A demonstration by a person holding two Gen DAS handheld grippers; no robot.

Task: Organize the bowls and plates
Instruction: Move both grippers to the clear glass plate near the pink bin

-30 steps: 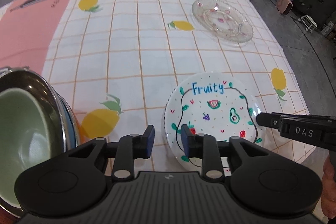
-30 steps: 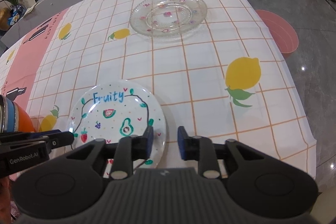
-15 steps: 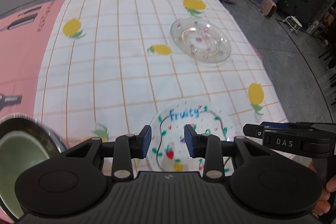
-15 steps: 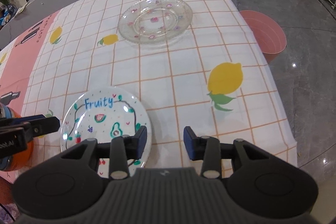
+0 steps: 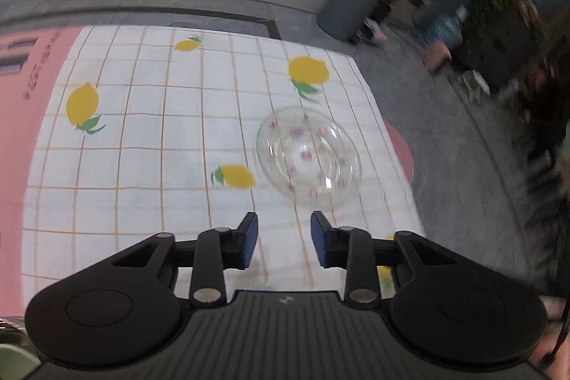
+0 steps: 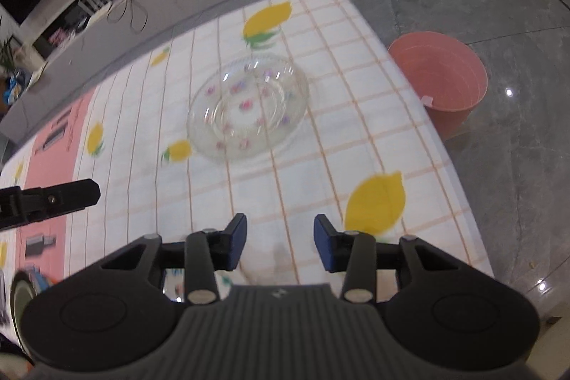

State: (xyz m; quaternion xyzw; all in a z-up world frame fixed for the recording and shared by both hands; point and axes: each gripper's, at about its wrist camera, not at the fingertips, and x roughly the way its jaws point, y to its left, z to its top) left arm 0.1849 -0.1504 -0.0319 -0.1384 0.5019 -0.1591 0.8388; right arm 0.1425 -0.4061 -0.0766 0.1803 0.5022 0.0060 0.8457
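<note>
Over the lemon-print tablecloth [image 5: 149,166] my left gripper [image 5: 284,239] and right gripper [image 6: 280,246] both hover with fingers apart, holding nothing. Ahead, well clear of either, the glass plate [image 6: 247,107] sits alone on the cloth, uncollected; I judge it's what's left to gather.

glass plate [image 5: 308,156] | clear, pink floral dots | flat on lemon tablecloth [image 5: 142,138]

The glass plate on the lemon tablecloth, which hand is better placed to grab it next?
Probably the right. Both tongs are open and empty, but the glass plate lies almost straight ahead of the right tongs, while it sits off to the right of the left tongs.
</note>
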